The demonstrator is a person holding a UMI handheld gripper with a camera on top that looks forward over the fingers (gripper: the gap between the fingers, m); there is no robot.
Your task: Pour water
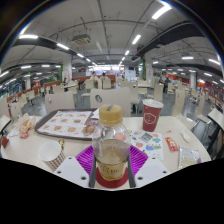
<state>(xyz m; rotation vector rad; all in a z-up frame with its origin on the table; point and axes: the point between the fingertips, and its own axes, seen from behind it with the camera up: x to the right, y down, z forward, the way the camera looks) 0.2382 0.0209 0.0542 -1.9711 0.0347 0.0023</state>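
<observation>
fluorescent-lit canteen hall stretches behind a white tabletop (25, 150), where a clear plastic bottle (111, 150) with a yellow cap stands between the gripper (111, 170) and its magenta-padded fingers (86, 158). the fingers appear closed against the bottle's sides, though true contact is hard to confirm. the bottle looks light, thin-walled and likely slick and squeezable, so a hold around its mid-body seems safest. a red paper cup (151, 114) stands beyond the bottle, a white patterned cup (51, 154) nearer beside the fingers, a tray (66, 124) behind. the bottle's base, its water level and the labels on small packets (146, 140) cannot be made out.
</observation>
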